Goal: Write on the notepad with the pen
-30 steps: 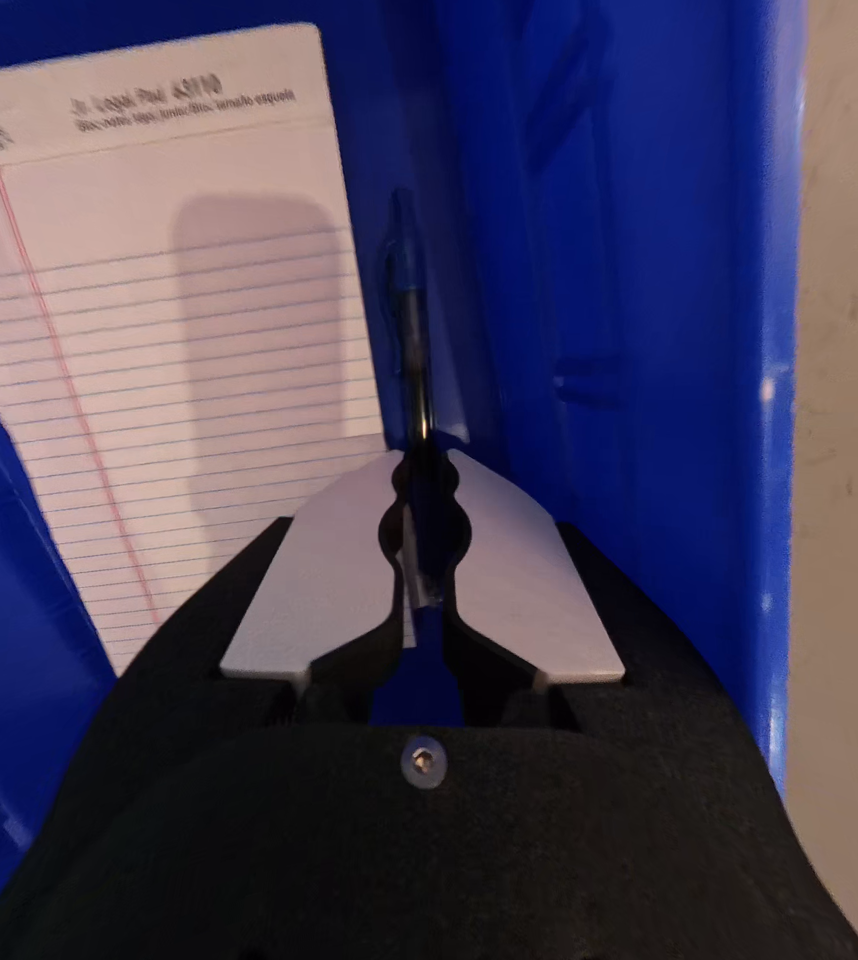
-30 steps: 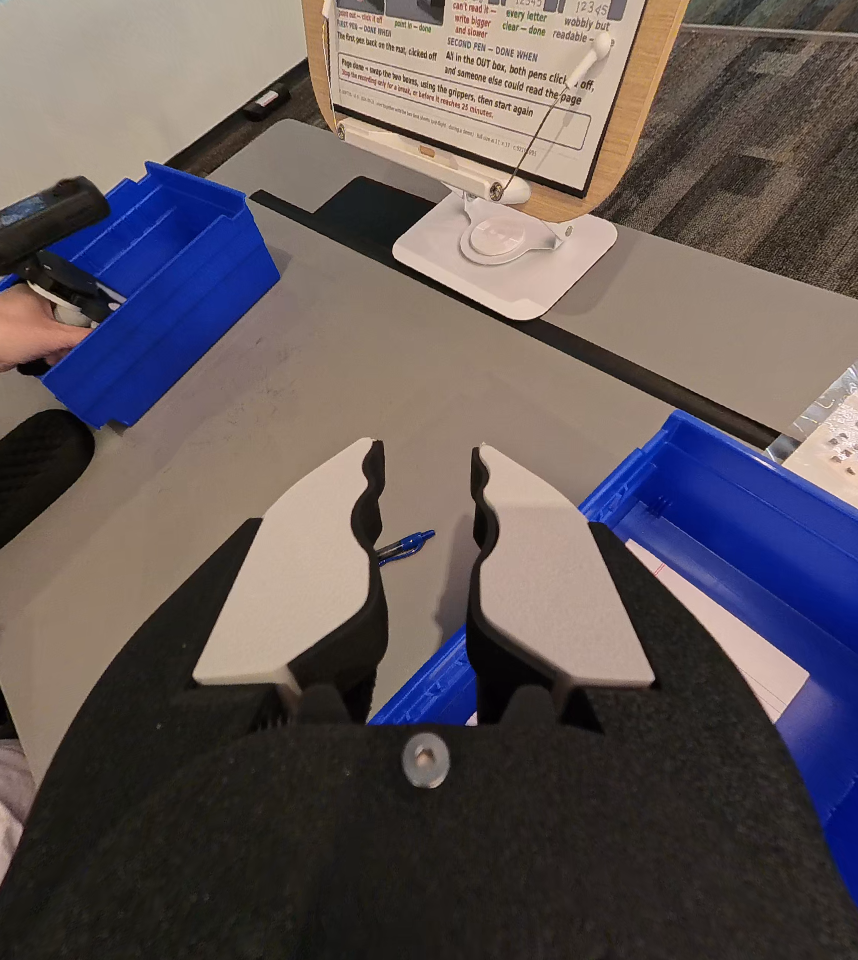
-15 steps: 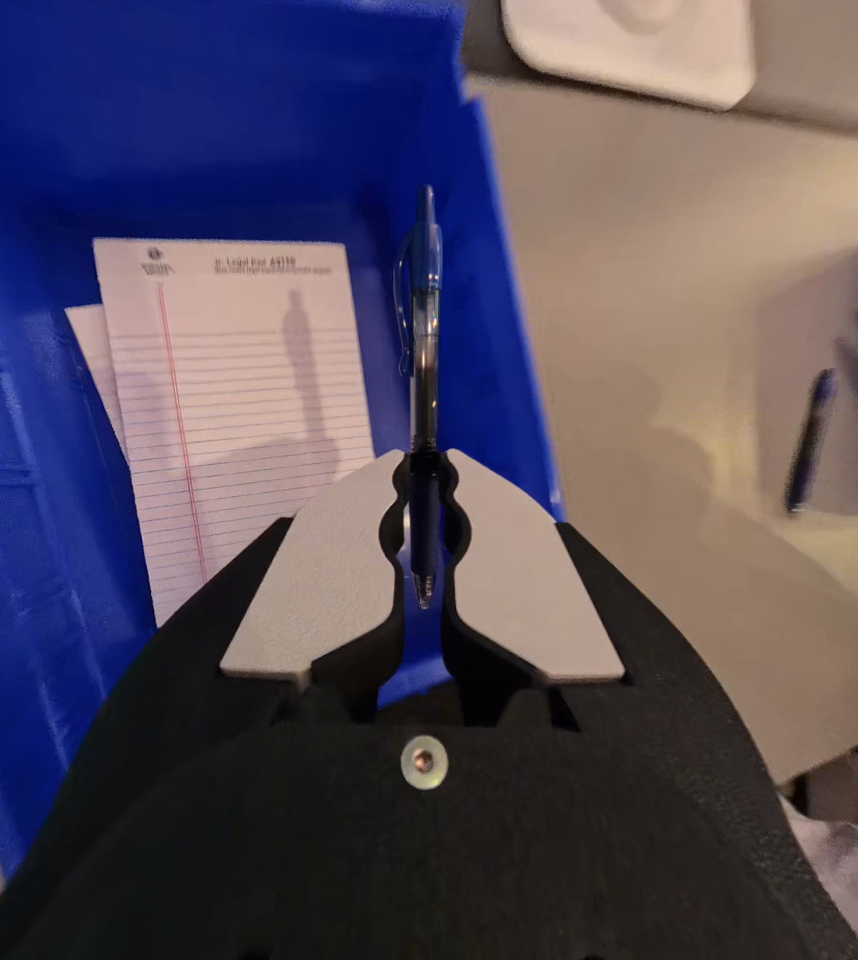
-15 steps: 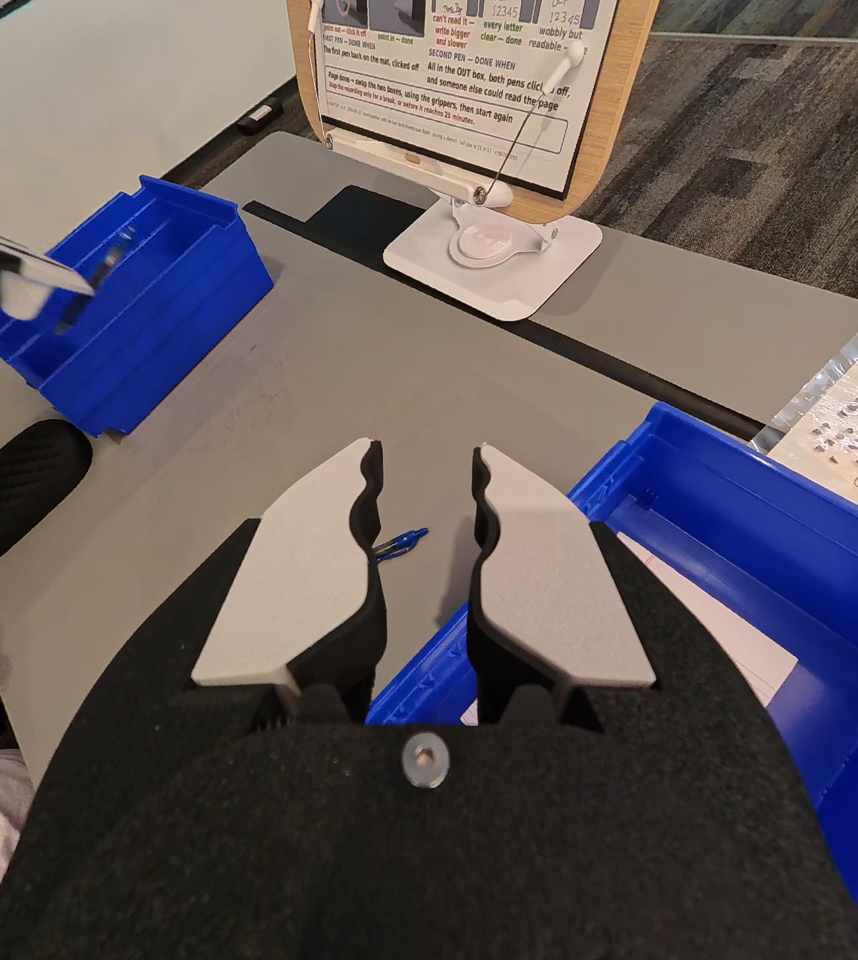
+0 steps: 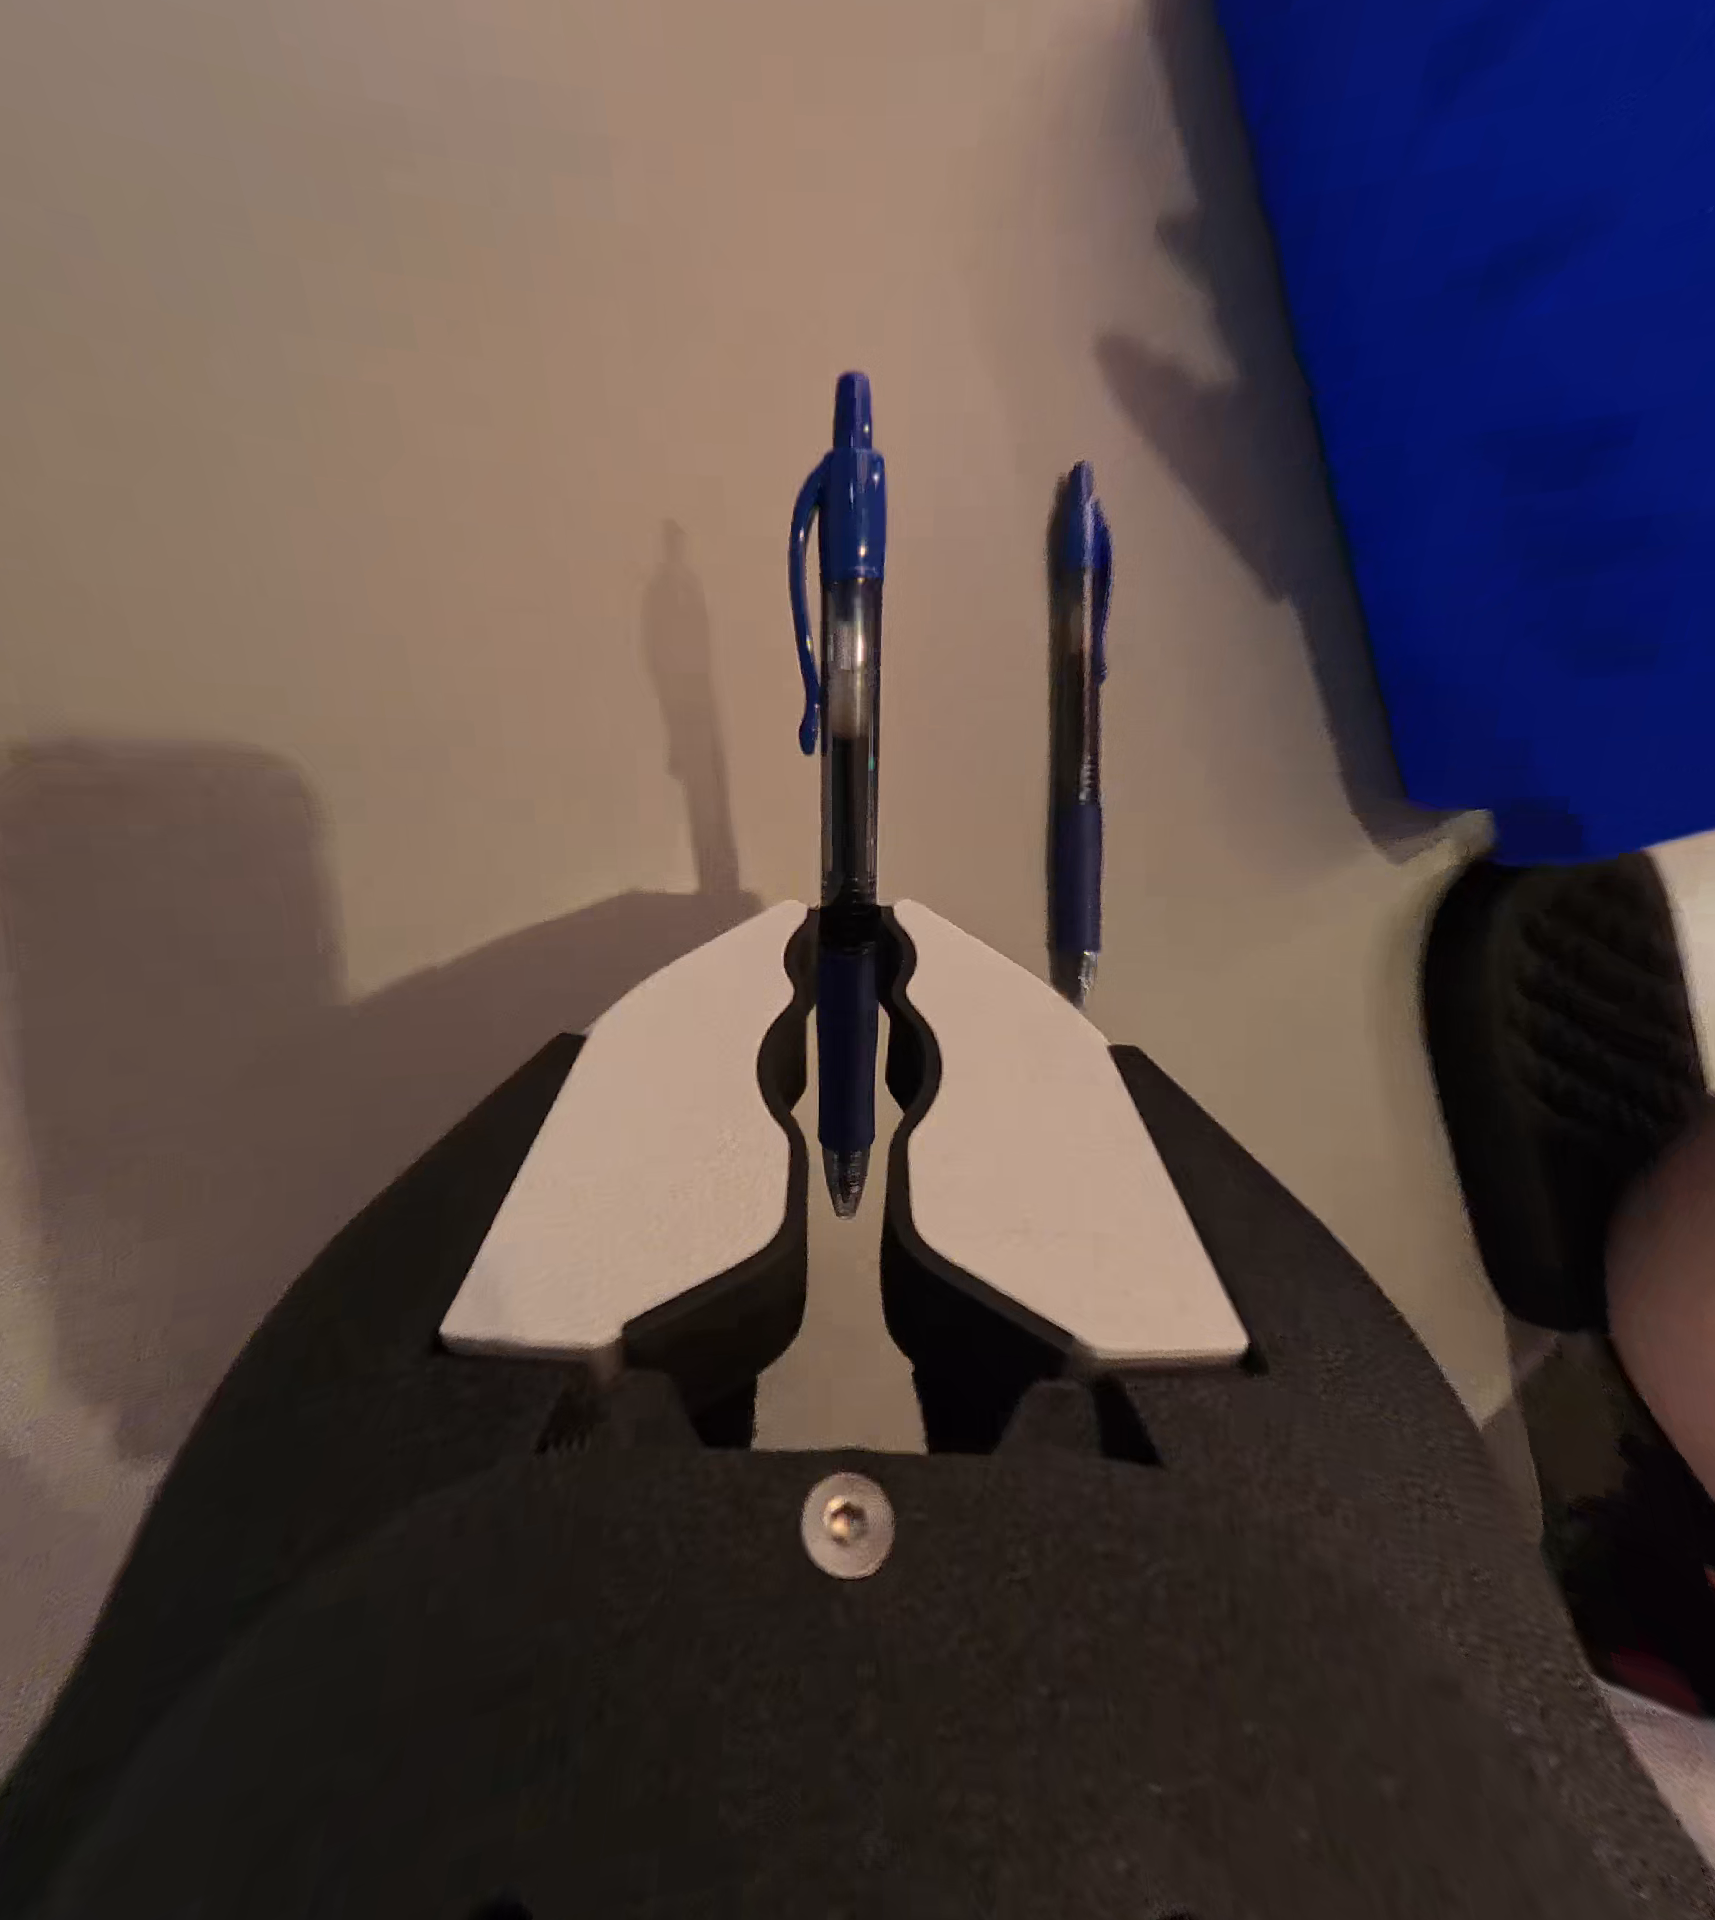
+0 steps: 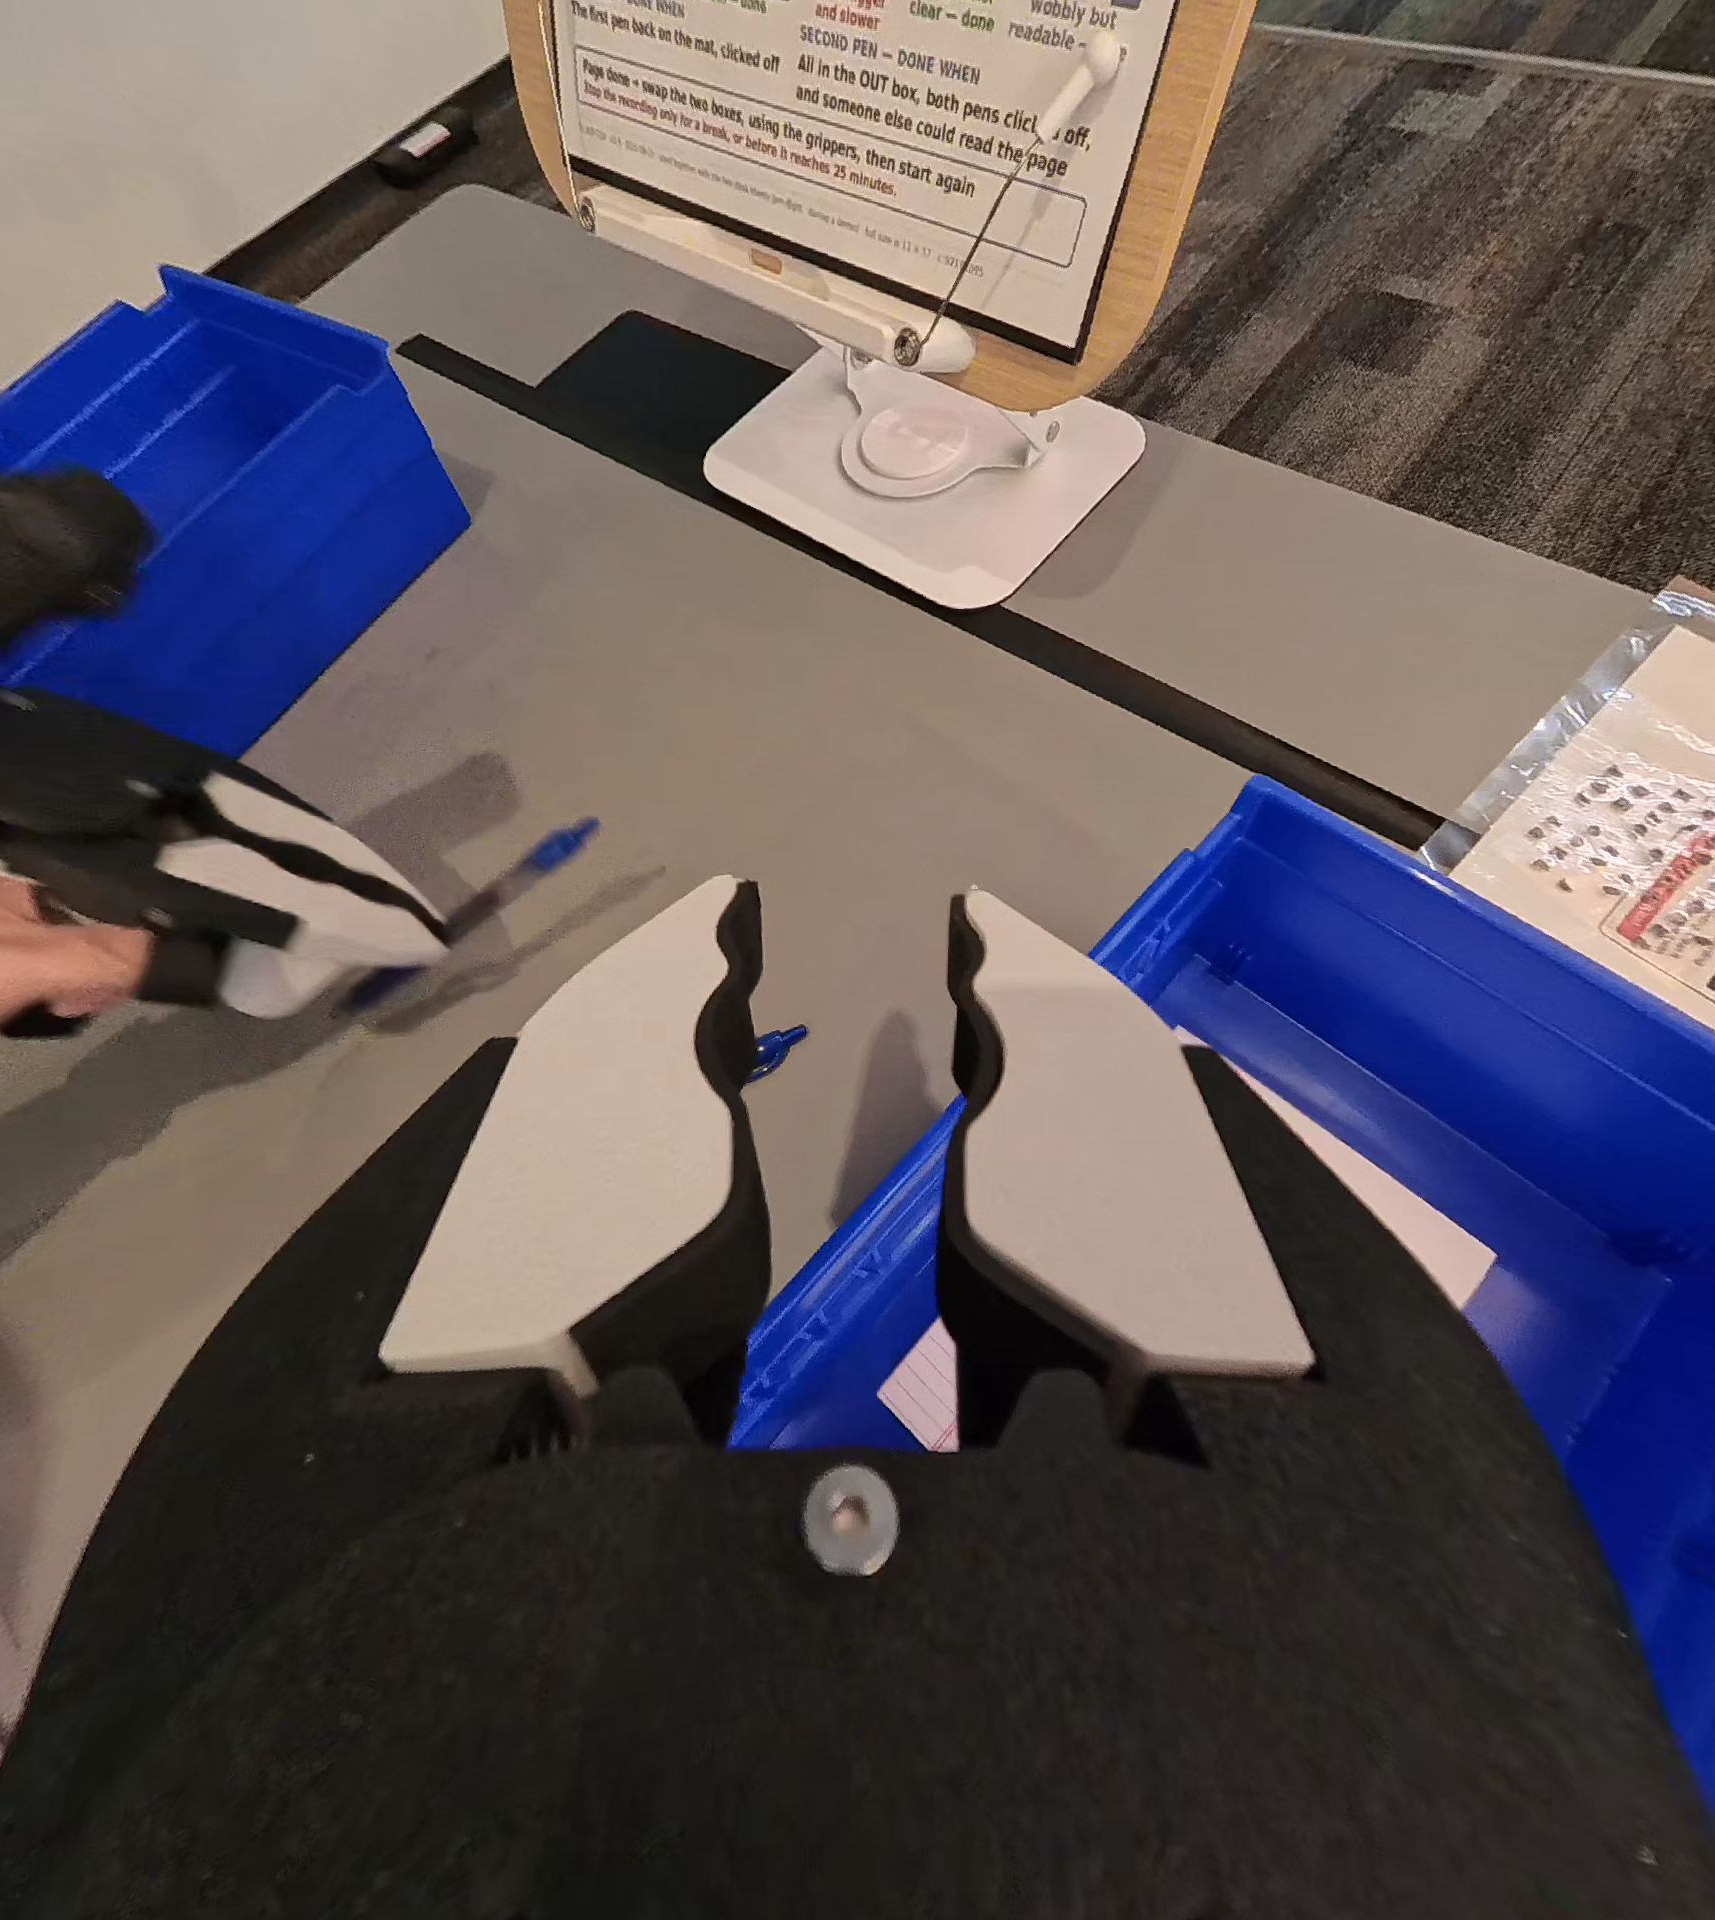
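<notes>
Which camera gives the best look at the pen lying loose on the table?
The left wrist view: the blue pen on the grey table shows full length. In the right wrist view only its blue end peeks out between the right tongs.

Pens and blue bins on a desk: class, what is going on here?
A person holds a gripper in each hand. The left gripper is shut on a pen, its tip pointing back toward the camera, above the table. A second pen lies on the table. The right gripper is open and empty beside a blue bin holding a notepad.
</notes>
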{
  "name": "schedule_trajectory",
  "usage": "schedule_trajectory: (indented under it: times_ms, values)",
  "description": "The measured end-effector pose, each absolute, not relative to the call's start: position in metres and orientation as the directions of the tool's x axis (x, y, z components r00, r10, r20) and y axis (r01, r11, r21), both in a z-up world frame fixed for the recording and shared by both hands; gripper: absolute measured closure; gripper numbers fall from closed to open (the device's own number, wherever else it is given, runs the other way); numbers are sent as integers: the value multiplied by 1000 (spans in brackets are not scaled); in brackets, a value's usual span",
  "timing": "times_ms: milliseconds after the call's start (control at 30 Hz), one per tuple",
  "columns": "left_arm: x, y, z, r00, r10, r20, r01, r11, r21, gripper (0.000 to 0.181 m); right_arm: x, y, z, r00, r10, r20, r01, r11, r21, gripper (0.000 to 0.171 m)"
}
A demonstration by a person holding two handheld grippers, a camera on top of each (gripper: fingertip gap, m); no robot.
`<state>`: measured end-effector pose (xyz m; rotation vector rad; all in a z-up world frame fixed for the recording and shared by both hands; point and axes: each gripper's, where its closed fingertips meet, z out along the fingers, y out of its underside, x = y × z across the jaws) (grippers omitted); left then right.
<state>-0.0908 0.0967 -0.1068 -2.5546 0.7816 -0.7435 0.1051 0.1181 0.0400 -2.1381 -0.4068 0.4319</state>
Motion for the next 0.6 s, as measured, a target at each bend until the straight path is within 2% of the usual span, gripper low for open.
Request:
schedule_trajectory:
  times_ms: [100, 300, 600]
  values:
    - [-68, 93, -138, 734, -599, 320, -461, -786, -413, 172, 106, 119, 47, 887, 440, -143, 121, -520, -845, 138]
    - [-48, 97, -153, 742, -650, 167, -554, -733, -394, 172, 97, 116, 57, 853, 491, -178, 96, -482, -871, 139]
    - [-37, 96, -156, 747, -650, 140, -563, -731, -385, 172, 101, 114, 59, 838, 505, -205, 72, -475, -877, 139]
